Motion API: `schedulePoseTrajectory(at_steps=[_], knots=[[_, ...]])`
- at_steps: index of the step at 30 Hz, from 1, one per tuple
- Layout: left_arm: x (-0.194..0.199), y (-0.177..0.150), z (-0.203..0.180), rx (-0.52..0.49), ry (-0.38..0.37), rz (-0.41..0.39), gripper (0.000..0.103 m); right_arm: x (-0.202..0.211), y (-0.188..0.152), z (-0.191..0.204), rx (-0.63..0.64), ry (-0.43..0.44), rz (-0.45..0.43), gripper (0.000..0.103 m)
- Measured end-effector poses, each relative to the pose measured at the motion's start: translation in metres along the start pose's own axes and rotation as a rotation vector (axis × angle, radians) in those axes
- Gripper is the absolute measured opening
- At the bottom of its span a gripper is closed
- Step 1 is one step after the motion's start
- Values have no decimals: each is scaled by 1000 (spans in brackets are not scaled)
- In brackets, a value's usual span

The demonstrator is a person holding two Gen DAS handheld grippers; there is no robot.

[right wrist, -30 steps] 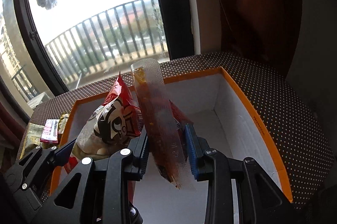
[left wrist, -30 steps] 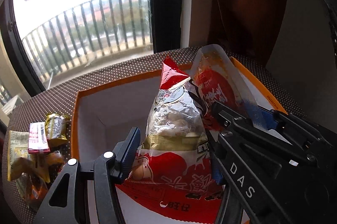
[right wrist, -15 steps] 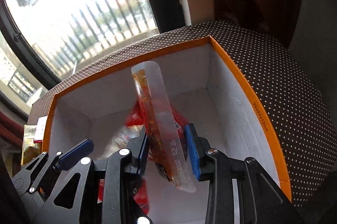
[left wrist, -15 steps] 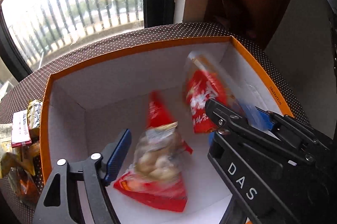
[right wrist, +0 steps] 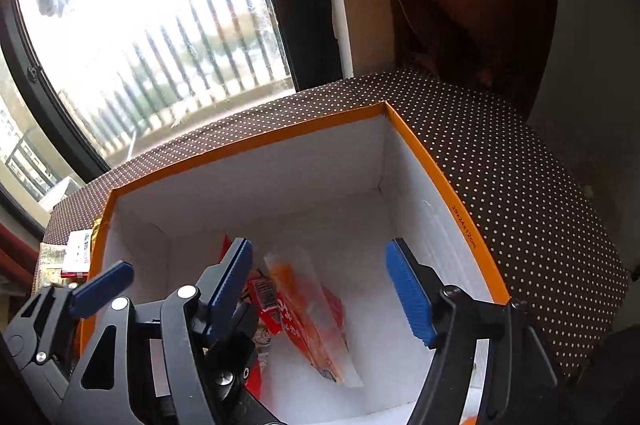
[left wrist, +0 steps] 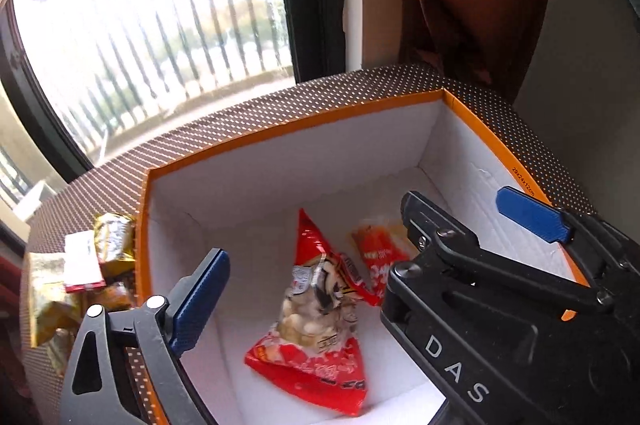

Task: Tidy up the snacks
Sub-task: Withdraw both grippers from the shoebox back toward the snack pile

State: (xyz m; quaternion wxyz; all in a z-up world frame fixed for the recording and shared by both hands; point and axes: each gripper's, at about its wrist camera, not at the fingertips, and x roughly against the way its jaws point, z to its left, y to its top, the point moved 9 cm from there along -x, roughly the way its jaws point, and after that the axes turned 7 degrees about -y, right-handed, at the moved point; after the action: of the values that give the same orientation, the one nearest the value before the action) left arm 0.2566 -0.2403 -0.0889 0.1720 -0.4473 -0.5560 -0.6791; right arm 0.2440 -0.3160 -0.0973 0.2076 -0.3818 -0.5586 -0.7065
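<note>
The orange-rimmed box (left wrist: 288,133) holds a red peanut bag (left wrist: 316,329) and, just right of it, a clear orange packet (right wrist: 316,317), both flat on its white floor beneath the downward-tilted left gripper (left wrist: 360,257) and right gripper (right wrist: 324,289), whose empty jaws are opening.

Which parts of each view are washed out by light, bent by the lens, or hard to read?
Left wrist view: window blown out white; railing bars curve; red snack bag fairly sharp. Right wrist view: same glare; box rim bows; clear orange packet soft, print unreadable.
</note>
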Motion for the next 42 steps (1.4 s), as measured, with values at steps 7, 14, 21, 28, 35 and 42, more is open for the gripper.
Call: schedulePoseTrajectory(at_steps=[7, 14, 21, 28, 35, 42], knots=[[30, -7, 9, 7, -10, -67, 97, 24, -3, 7, 14, -15, -51, 76], [56, -19, 22, 30, -41, -108, 96, 50, -10, 23, 24, -30, -101, 77], [86, -34, 34, 26, -22, -179, 95, 78, -22, 43, 26, -29, -155, 81], [113, -50, 50, 29, -47, -233, 94, 105, -32, 63, 23, -21, -224, 82], [129, -70, 70, 43, -25, -313, 94, 119, -49, 89, 51, -5, -291, 83], [130, -94, 101, 94, -25, -350, 92, 117, -67, 123, 98, 17, -325, 84]])
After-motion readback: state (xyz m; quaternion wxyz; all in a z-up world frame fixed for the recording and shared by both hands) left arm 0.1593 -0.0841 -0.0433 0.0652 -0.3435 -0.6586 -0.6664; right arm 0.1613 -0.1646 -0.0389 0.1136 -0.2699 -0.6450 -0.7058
